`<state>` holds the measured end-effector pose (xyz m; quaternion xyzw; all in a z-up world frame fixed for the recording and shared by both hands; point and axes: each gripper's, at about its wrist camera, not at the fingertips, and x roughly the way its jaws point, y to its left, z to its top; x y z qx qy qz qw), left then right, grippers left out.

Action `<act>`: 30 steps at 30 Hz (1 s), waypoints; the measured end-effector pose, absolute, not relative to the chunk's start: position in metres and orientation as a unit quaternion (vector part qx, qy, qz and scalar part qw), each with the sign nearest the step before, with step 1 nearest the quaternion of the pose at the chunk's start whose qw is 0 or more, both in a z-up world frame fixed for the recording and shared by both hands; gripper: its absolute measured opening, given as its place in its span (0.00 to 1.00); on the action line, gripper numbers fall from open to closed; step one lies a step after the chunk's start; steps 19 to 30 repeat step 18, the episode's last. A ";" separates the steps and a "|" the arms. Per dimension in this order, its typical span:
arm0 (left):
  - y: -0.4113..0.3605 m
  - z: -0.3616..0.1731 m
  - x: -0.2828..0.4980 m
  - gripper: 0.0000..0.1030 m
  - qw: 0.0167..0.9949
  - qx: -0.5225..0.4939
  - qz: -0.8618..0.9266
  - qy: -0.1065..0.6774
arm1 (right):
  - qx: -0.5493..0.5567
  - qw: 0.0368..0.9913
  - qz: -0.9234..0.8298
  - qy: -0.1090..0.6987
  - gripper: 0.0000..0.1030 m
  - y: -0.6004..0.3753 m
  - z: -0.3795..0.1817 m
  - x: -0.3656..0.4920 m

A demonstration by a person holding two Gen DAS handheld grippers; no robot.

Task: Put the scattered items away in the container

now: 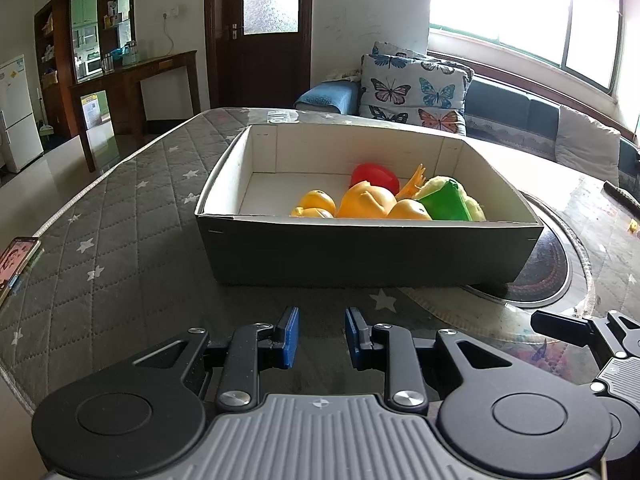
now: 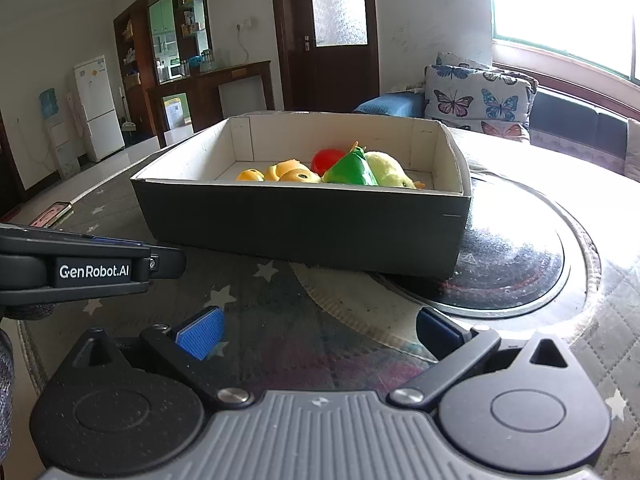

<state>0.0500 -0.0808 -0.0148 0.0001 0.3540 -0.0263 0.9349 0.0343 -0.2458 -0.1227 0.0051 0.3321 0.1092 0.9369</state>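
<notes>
On the tabletop, centre: dark cardboard box (image 1: 360,248), white inside, its right end sitting on a round glass turntable (image 1: 552,276).
Box contents: yellow toy ducks (image 1: 362,200), red ball (image 1: 374,176), green wedge toy (image 1: 446,202), yellow-green plush (image 2: 390,170); all bunched at the box's right half, left half bare.
Left gripper (image 1: 322,338): blue pads a narrow gap apart, nothing between them, hovering near the tabletop's front edge, short of the box.
Right gripper (image 2: 320,332): jaws spread wide, empty, also near the front edge, just beside the left one.
Task state: looks nearly done or done; no loose toy visible on the tabletop in either view.
Risk 1: box partly on the turntable; a nudge could spin or slide it.
Risk 2: grippers close together; a sideways move could knock them.
Risk 3: phone (image 1: 16,264) at the left edge could be pushed off.
Surface: grey quilted cover with white stars under glossy glass; strong glare at right.
Room: wooden door, butterfly cushions (image 1: 412,88), bright window, shelves, white fridge (image 2: 100,108).
</notes>
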 end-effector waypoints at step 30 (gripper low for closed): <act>-0.080 -0.015 0.063 0.27 0.935 0.005 -0.022 0.355 | 0.005 0.935 0.113 0.337 1.00 -0.244 -0.123 0.050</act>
